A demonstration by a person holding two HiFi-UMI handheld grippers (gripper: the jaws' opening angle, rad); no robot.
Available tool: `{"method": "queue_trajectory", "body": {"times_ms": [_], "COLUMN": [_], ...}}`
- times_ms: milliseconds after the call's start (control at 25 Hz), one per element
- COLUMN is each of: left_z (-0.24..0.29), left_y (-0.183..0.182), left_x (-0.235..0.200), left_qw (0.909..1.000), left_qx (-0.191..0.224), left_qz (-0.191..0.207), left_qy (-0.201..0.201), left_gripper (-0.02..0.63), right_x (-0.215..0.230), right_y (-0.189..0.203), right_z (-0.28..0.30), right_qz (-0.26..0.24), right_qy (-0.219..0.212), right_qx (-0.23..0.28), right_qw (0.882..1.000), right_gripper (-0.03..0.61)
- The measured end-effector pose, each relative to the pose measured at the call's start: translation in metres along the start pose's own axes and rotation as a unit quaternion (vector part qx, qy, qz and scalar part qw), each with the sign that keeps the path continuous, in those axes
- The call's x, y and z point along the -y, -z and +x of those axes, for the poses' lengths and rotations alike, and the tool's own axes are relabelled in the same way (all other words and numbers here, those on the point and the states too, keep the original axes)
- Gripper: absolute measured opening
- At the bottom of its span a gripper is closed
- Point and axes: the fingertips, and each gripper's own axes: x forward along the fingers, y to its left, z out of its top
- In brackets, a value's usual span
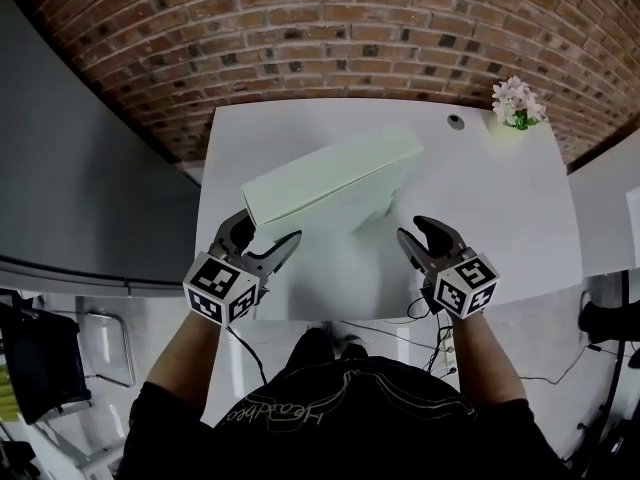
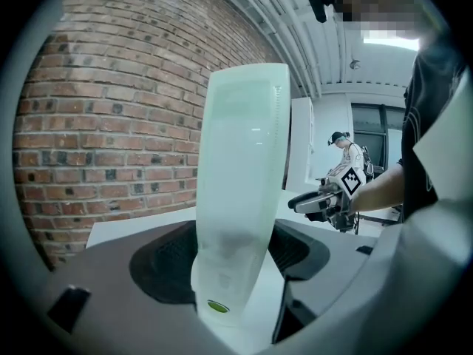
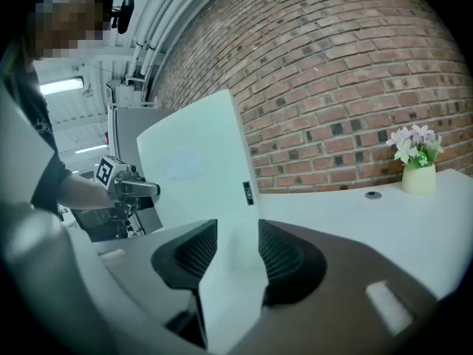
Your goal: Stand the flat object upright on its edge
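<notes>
A flat white box stands on its long edge on the white table, running from near left to far right. My left gripper is at the box's near left end. In the left gripper view the narrow upright end fills the gap between the jaws, and both pads lie against it. My right gripper hovers in front of the box's right part, apart from it, jaws open. In the right gripper view the box stands beyond the empty jaws.
A small vase of pale flowers stands at the table's far right corner, next to a round cable hole. A brick wall runs behind the table. Cables hang at the near edge. A grey panel is on the left.
</notes>
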Motion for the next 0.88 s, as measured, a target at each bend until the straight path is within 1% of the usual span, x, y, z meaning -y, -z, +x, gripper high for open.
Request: {"method": "queue_trajectory", "body": {"times_ms": [120, 200, 320, 360, 600, 880], "left_z": [-0.003, -0.005, -0.006, -0.006, 0.0, 0.006], "left_y": [0.002, 0.005, 0.008, 0.008, 0.008, 0.01], "left_x": [0.01, 0.017, 0.027, 0.03, 0.051, 0.074], "left_qw": [0.9995, 0.9987, 0.997, 0.9963, 0.9901, 0.9821], "left_qx": [0.003, 0.003, -0.001, -0.002, -0.004, -0.006], "left_qz": [-0.011, -0.019, -0.033, -0.037, -0.056, -0.076], "left_qy": [-0.03, -0.047, -0.069, -0.078, -0.128, -0.172], "left_gripper": [0.301, 0.301, 0.301, 0.301, 0.301, 0.301], "right_x": [-0.007, -0.013, -0.02, -0.022, -0.031, -0.039], "right_y": [0.003, 0.006, 0.011, 0.012, 0.016, 0.023], "right_z": [0.0, 0.0, 0.0, 0.001, 0.003, 0.003], "right_qz": [-0.002, -0.011, -0.023, -0.023, -0.035, -0.042], "right_qy": [-0.01, -0.015, -0.025, -0.027, -0.033, -0.049], "right_qx": [0.0, -0.004, -0.011, -0.009, 0.003, -0.003], "right_qw": [1.0, 1.0, 0.999, 0.999, 0.999, 0.998], "right_gripper": [0.178, 0.135, 0.133, 0.124, 0.006, 0.006]}}
